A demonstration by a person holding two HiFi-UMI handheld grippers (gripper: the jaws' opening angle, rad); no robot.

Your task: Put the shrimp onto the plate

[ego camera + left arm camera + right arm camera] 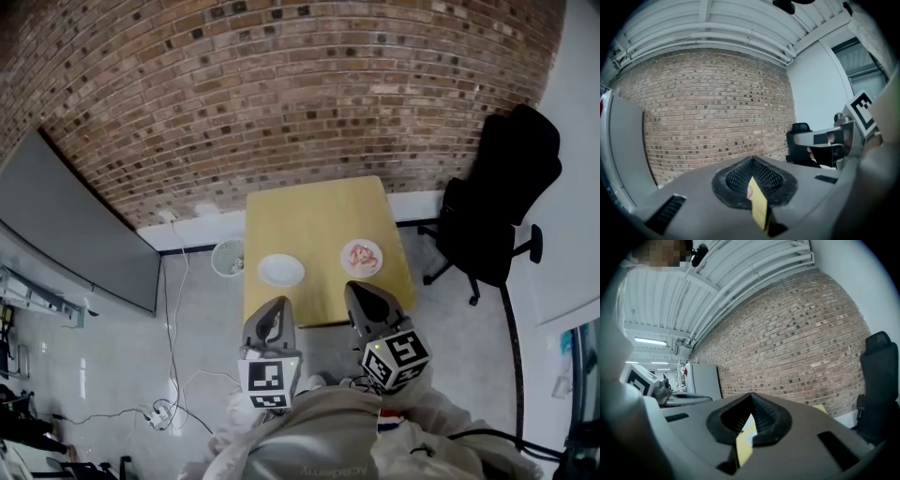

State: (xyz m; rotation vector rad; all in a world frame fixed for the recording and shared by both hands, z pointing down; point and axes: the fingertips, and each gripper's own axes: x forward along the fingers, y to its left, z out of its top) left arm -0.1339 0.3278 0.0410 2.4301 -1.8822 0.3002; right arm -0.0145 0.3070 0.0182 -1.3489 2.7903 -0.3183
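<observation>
in the head view a yellow table (pixel 314 216) stands at the middle of the frame, its far edge against a white strip at the foot of a brick wall (pixel 281 84) that fills the whole top. the tabletop is plain and bare but for two things near its lower edge. an empty white plate (pixel 280 270) lies at lower left. a small white dish (pixel 349 266) lies at lower right, well apart from the plate, and holds the pinkish shrimp (pixel 362 256).

the left gripper (pixel 277 306) and the right gripper (pixel 358 291) hang just below the table's near edge, over the floor, each pointing up the frame. in both gripper views the ribbed pads meet at the tip with nothing clamped between them; only a sliver of yellow tabletop shows through the gap lower down.

a wire wastebasket (pixel 228 256) stands just beside the table's left edge. a large grey panel (pixel 75 234) runs along the left side. a black office chair (pixel 497 202) stands right of the table. the glossy grey floor (pixel 112 366) carries loose cables (pixel 178 380) at lower left. a white ribbed ceiling (pixel 708 28) shows at the top of the left gripper view.
</observation>
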